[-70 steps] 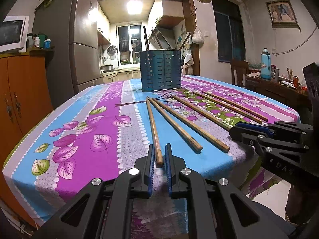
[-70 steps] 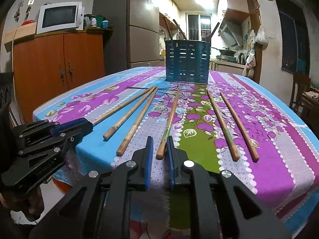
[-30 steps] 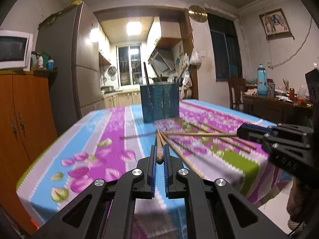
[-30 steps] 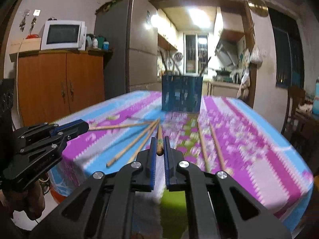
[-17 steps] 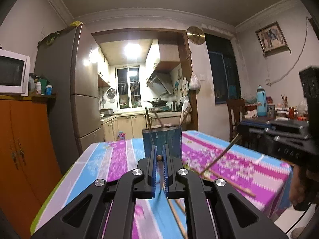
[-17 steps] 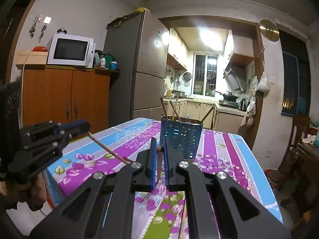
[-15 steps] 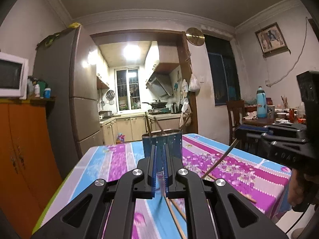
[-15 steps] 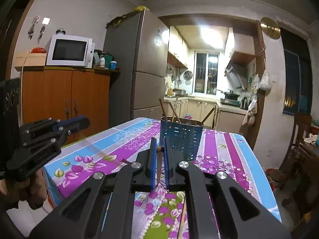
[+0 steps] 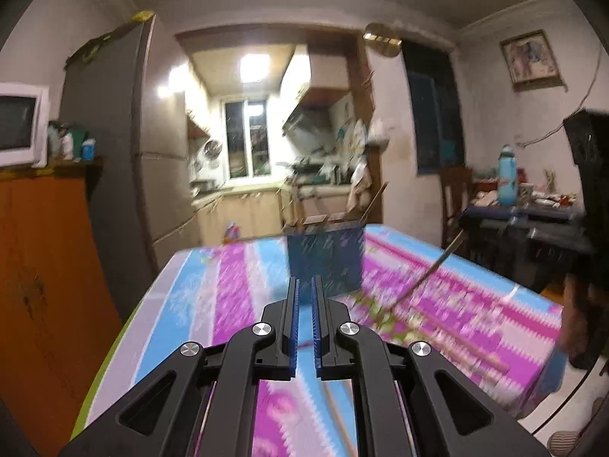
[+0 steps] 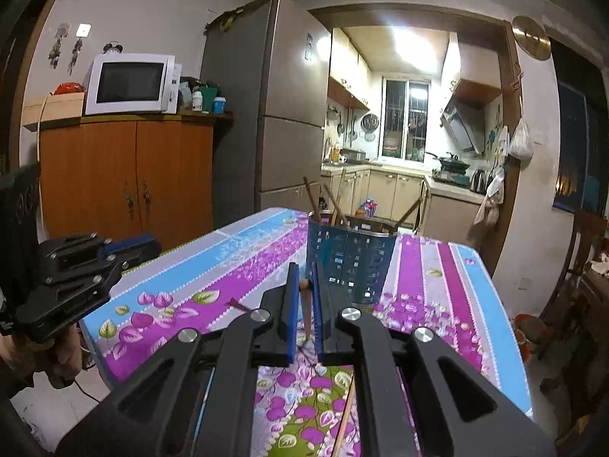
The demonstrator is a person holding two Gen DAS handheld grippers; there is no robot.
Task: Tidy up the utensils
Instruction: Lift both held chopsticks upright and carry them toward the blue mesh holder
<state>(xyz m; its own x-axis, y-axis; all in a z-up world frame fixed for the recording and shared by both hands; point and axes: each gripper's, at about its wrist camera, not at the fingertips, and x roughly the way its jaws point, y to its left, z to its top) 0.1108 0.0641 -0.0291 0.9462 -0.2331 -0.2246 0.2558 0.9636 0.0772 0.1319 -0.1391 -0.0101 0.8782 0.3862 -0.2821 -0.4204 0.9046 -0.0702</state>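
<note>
The right claw is pinching a wooden chopstick between its blue pads, the rounded end showing at the fingertips and the shaft hanging down toward the floral tablecloth. It is hovering above the table, just in front of the blue perforated utensil holder, which is standing upright with several chopsticks leaning inside it. Another chopstick is lying on the cloth below, partly hidden by the claw's body. The left claw is showing a narrow gap between its pads with nothing visible in it; the left wrist view is blurred, so whether it is fully pressed together I cannot tell. In that view the holder is sitting ahead on the table, and the chopstick held by the right claw is slanting down over the cloth.
</note>
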